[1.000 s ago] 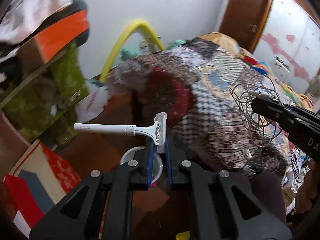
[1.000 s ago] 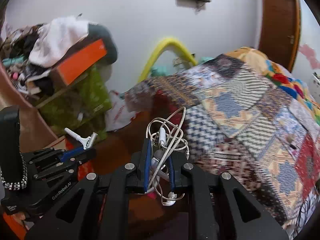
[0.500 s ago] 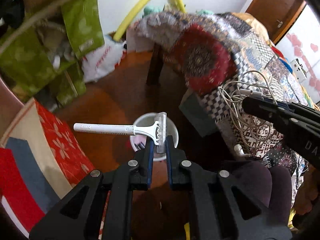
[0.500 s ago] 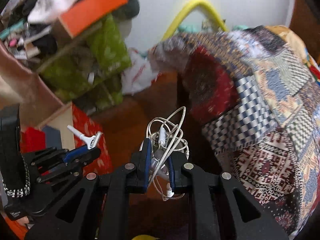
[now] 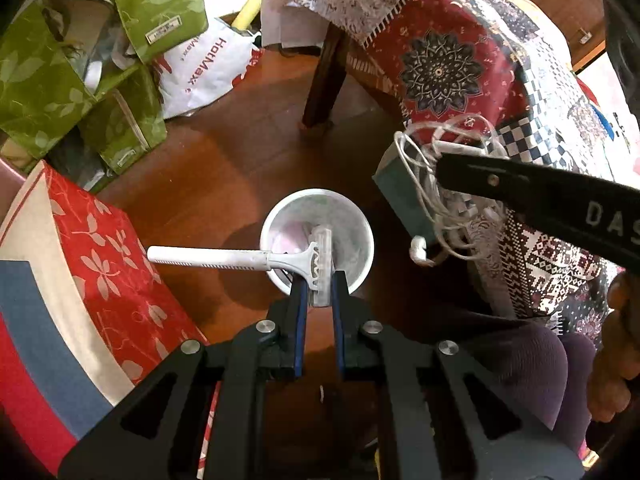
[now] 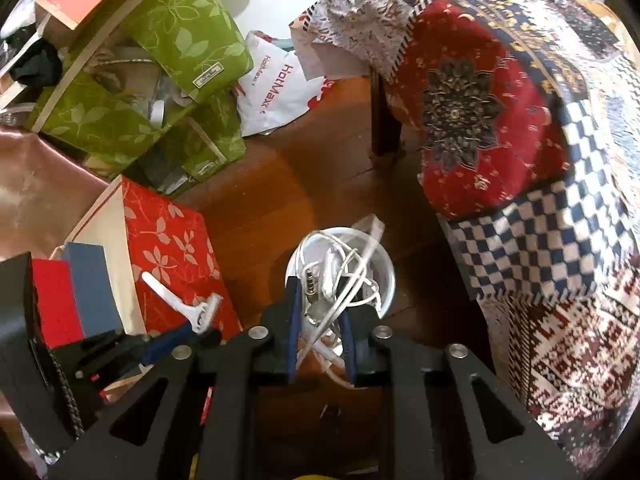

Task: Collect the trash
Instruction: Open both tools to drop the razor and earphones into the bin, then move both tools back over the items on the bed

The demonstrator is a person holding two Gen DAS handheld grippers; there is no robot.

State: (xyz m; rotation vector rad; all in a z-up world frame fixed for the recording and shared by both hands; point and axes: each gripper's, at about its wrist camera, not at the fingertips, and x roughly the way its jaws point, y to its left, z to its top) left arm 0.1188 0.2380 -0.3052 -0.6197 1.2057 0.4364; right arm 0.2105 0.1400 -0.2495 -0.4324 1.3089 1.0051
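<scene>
White plastic fills both grips: the left gripper [image 5: 319, 290] pinches a disposable razor [image 5: 256, 258] by its head, the right gripper [image 6: 320, 320] clamps tangled earphones [image 6: 340, 276]. Both hang above the white bin [image 5: 360, 216]; centre each load over its mouth before letting go. Around lie wooden floor [image 5: 224, 168] and, right, a patchwork bedspread [image 6: 500, 128].

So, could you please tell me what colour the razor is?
The razor is white, clearest in the left wrist view.
</scene>
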